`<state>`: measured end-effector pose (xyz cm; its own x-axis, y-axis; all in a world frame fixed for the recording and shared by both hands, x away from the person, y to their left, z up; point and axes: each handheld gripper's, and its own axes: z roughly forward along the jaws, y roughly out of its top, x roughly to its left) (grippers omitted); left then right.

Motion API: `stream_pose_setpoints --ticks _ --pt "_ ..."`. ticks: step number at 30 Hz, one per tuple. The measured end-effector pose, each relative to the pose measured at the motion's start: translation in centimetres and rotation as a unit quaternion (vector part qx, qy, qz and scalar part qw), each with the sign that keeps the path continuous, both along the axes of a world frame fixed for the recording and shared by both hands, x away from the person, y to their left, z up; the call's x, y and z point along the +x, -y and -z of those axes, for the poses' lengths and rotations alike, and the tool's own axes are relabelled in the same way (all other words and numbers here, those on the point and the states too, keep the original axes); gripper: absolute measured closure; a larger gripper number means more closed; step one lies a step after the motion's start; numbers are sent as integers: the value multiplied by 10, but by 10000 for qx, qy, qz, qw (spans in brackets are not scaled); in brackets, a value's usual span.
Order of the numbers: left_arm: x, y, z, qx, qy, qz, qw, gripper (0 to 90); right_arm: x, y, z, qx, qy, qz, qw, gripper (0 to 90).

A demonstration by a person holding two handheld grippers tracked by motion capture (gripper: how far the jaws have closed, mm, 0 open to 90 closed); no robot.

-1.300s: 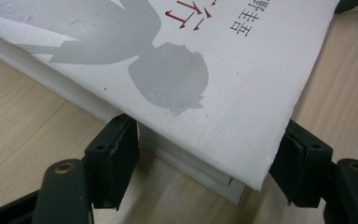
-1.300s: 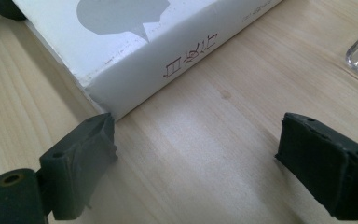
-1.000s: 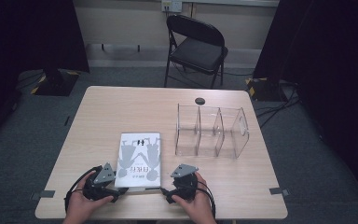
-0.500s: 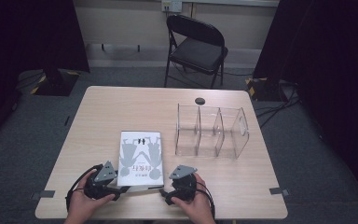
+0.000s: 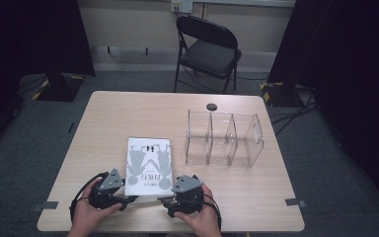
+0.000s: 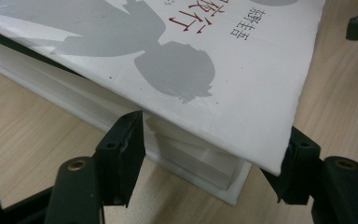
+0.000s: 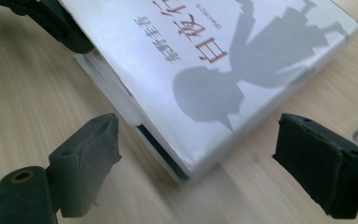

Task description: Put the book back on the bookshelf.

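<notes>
So a white book with grey silhouette figures and red lettering on the cover is laid flat on the wooden surface, close to the near edge and a bit left of centre. A clear plastic organizer with upright dividers is parked just to the right of it, apart from it, and a small dark disc is seen further back near the far edge.

The left gripper is brought in at the book's near left corner. Its jaws have just been closing, and the corner is caught between them: one jaw is pressed against the page edges, the other is tucked under the overhanging cover, so the book looks clamped at about half width. That corner looks lifted a little off the surface.

The right gripper is held at the near right corner with its jaws spread wide, the corner sitting between them but touched by neither.

A folding chair is seen behind the surface.
</notes>
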<state>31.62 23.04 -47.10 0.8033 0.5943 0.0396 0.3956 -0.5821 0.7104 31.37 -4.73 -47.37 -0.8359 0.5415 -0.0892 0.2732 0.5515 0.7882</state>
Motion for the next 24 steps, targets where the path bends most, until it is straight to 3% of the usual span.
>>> stream_pose_setpoints --ticks 7,11,14,18,24 --pt "1 0 -1 32 3 28 10000 355 0 -16 1 -248 96 -163 9995 130" --pt "1 1 -4 23 14 30 10000 355 1 -27 3 -492 410 -269 9976 123" --pt "0 2 -4 -54 -12 -41 10000 355 2 -29 4 -477 426 -243 9977 122" --pt "1 1 -5 6 -39 -13 10000 355 3 -31 4 -440 412 -197 9980 122" --pt "1 3 -7 35 -14 -6 10000 355 3 -37 6 -481 591 -193 9969 121"
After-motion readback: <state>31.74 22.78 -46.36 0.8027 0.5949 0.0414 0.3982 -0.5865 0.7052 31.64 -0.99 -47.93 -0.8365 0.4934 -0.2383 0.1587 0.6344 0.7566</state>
